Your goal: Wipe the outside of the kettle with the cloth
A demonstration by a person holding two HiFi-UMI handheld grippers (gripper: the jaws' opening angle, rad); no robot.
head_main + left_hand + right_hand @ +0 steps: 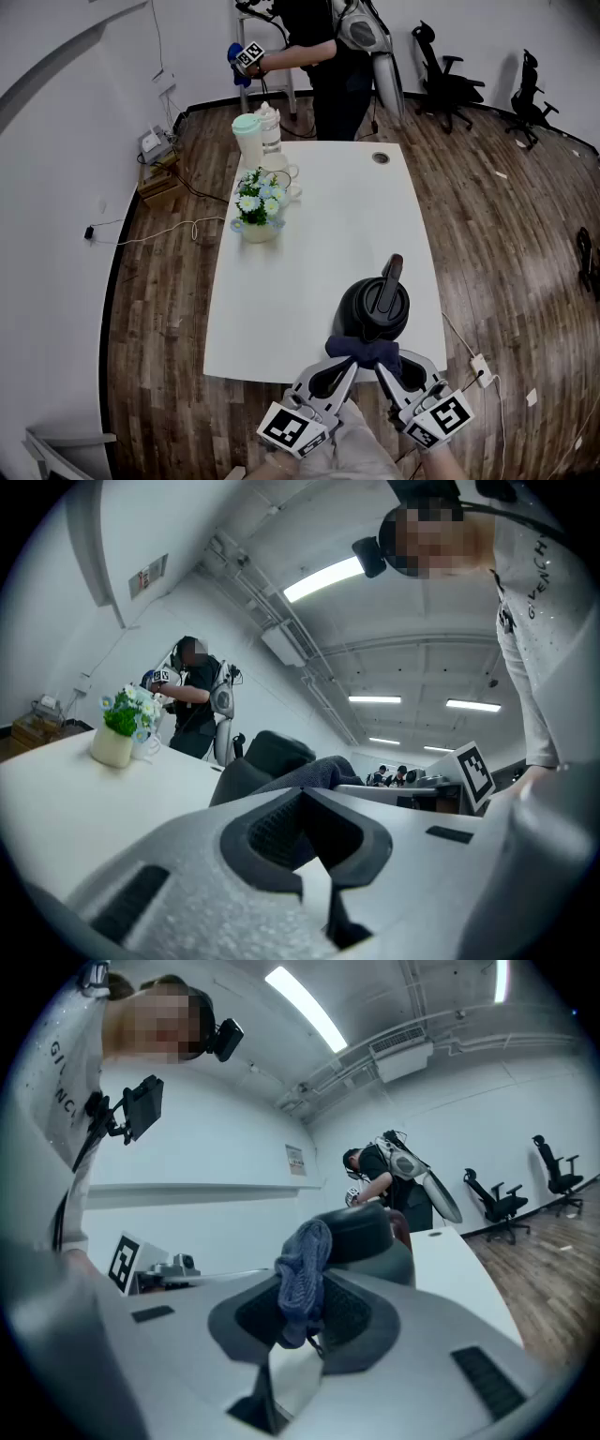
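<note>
Left gripper (349, 364) and right gripper (382, 367) both pinch the cloth (364, 351) at the kettle's (373, 307) near side

Saw a black kettle (372, 307), a dark blue cloth (364, 352) and a plain white surface (319, 253). Found pale grey on left tongs (339, 370) and right tongs (392, 370), with black-and-white square markers (291, 431). Noted a brown wood-grain floor (506, 244), and white and blue flowers (253, 199) over green leaves (255, 216) in a cream pot (258, 232).
</note>
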